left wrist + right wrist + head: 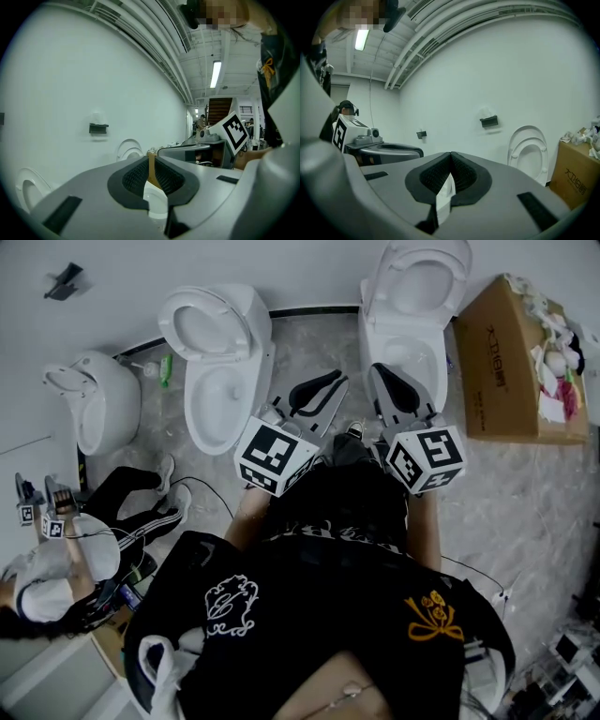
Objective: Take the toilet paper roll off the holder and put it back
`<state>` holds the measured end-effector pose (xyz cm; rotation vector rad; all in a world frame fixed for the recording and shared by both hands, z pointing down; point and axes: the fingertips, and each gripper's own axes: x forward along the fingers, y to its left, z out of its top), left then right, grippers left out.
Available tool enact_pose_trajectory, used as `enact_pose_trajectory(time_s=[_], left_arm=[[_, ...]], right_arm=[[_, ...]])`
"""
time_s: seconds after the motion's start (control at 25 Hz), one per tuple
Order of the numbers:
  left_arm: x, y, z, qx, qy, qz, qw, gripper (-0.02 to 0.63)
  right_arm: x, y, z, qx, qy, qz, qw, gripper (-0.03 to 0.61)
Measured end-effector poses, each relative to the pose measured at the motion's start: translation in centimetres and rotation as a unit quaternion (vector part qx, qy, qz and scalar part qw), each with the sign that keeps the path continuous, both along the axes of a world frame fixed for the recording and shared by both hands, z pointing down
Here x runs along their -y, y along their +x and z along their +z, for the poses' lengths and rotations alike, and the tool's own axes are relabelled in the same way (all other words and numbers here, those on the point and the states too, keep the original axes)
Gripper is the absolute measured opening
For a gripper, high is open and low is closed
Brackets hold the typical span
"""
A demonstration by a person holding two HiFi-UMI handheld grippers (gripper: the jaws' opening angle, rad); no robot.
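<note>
A small black paper holder (489, 121) is fixed on the white wall, and it also shows in the left gripper view (98, 128). A pale shape sits on top of it; I cannot tell whether that is the roll. Another black holder (66, 282) is on the wall at the far left. My left gripper (336, 377) (151, 157) points level toward the wall, its jaws a thin slit apart with nothing between them. My right gripper (378, 367) (450, 154) is beside it, shut and empty. Both are well short of the wall.
Three white toilets (220, 362) (417, 306) (94, 395) stand along the wall with lids up. An open cardboard box (511, 362) of scraps is at the right. A seated person (84, 549) with cables is at the lower left.
</note>
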<state>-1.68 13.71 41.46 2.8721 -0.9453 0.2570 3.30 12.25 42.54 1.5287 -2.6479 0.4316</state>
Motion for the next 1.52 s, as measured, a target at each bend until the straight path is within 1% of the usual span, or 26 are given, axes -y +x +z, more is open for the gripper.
enact_pose_trajectory(time_s=[0.16, 0.32, 0.44, 0.72, 1.12, 1.52], left_arm=[[-0.6, -0.9, 0.6, -0.003, 0.001, 0.001, 1.0000, 0.044], [-0.1, -2.7, 0.7, -0.012, -0.002, -0.002, 0.9999, 0.044], [-0.2, -3.3, 0.6, -0.016, -0.001, -0.004, 0.9999, 0.044], [-0.4, -3.9, 0.8, -0.019, -0.005, -0.007, 0.9998, 0.044], [-1.4, -3.8, 0.6, -0.018, 0.002, -0.010, 0.9998, 0.044], [-1.2, -4.4, 0.0, -0.028, 0.009, -0.020, 0.9994, 0.044]], right_arm=[[-0.4, -1.0, 0.4, -0.008, 0.004, -0.004, 1.000, 0.009], [0.2, -3.1, 0.7, -0.020, 0.002, -0.014, 1.000, 0.009], [0.2, -4.0, 0.7, -0.025, 0.002, -0.020, 0.999, 0.009], [0.2, -4.8, 1.5, -0.031, -0.008, -0.026, 0.999, 0.010], [-0.7, -4.9, 1.4, -0.034, -0.003, -0.036, 0.999, 0.009], [-0.5, -5.2, 1.1, -0.042, -0.002, -0.038, 0.998, 0.009]])
